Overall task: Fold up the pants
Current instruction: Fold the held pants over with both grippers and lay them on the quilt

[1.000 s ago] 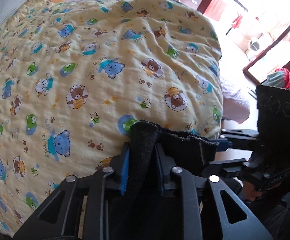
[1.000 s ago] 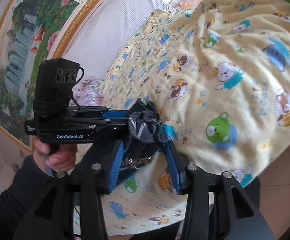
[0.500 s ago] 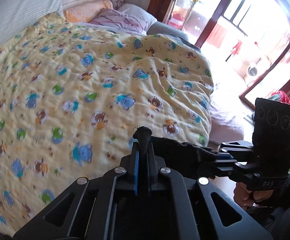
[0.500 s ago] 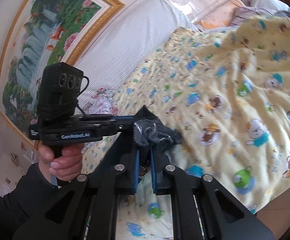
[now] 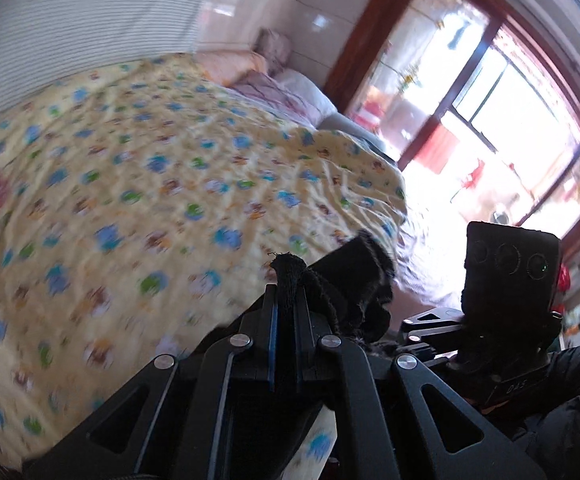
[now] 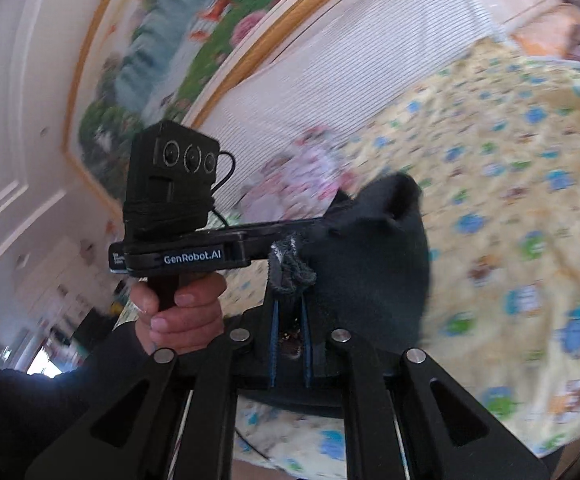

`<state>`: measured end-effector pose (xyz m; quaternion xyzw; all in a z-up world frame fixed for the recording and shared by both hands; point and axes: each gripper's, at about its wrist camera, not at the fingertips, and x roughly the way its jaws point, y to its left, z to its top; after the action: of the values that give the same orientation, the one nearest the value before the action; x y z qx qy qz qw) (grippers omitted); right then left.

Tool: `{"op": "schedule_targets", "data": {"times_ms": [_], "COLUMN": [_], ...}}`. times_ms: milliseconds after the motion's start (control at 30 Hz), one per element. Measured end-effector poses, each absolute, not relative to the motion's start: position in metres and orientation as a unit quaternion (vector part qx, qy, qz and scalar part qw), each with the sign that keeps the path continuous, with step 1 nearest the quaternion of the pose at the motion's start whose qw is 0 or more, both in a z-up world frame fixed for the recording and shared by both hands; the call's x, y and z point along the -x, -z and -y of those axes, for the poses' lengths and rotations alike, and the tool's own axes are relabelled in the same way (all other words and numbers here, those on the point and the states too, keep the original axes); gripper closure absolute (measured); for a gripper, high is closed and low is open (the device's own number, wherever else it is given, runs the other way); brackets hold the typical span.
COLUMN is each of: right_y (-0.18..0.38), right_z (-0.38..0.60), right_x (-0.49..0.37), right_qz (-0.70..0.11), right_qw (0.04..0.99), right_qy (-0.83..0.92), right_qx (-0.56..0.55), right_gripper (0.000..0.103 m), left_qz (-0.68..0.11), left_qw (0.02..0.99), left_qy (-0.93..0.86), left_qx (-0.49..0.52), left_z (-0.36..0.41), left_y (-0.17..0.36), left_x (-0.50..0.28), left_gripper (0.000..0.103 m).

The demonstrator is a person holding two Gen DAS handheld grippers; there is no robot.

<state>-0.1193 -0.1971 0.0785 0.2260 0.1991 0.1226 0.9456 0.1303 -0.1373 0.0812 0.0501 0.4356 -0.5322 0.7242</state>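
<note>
The dark pants [image 5: 353, 280] hang lifted above a bed, held by both grippers. My left gripper [image 5: 286, 304] is shut on a bunched edge of the fabric, which sticks up between its blue pads. My right gripper [image 6: 290, 300] is shut on another edge of the pants [image 6: 373, 248], which drape to its right. Each gripper shows in the other's view: the right one [image 5: 505, 292] at right, the left one [image 6: 178, 216] at left, close together. Most of the pants hang below, out of sight.
A yellow quilt with bear prints [image 5: 150, 184] covers the bed below. Pillows [image 5: 274, 84] lie at its far end. A striped headboard [image 6: 329, 76] and a framed painting [image 6: 194, 28] line the wall. A bright window [image 5: 509, 112] is at right.
Both grippers have risen and tilted up, lifting the pants off the quilt. The right gripper, open a second ago, has shut on the fabric. The views are blurred by motion.
</note>
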Motion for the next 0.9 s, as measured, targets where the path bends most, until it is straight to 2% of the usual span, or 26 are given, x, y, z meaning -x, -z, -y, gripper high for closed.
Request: {"op": "schedule_targets", "data": {"times_ms": [333,667,767,833,900], "right_y": [-0.050,-0.001,-0.002,-0.005,-0.009], "right_z": [0.131,0.108,0.104,0.100,0.096], "right_x": [0.060,0.007,0.005,0.006,0.006], "right_qz": [-0.285,-0.391,-0.397,-0.396,-0.391], "right_qw": [0.915,0.865,0.866,0.864,0.864], "right_qy": [-0.221,-0.252,-0.250,-0.259,-0.269], "right_qx": [-0.180,-0.185,-0.173,-0.172,-0.167], "right_gripper": [0.092,0.088,0.075,0.056,0.047], "left_qz": [-0.457,-0.498,-0.490,-0.483,-0.475], "left_qw": [0.762,0.769,0.779,0.785,0.788], "left_qy": [0.452,0.373,0.355,0.345,0.340], "left_qx": [0.075,0.149,0.166,0.178,0.193], "left_z": [0.016,-0.042,-0.053,-0.060,-0.070], "left_y": [-0.043,0.010,0.009,0.007,0.003], "left_x": [-0.127,-0.115,-0.107,-0.104,-0.099], "left_gripper": [0.099,0.096,0.097,0.097,0.097]}}
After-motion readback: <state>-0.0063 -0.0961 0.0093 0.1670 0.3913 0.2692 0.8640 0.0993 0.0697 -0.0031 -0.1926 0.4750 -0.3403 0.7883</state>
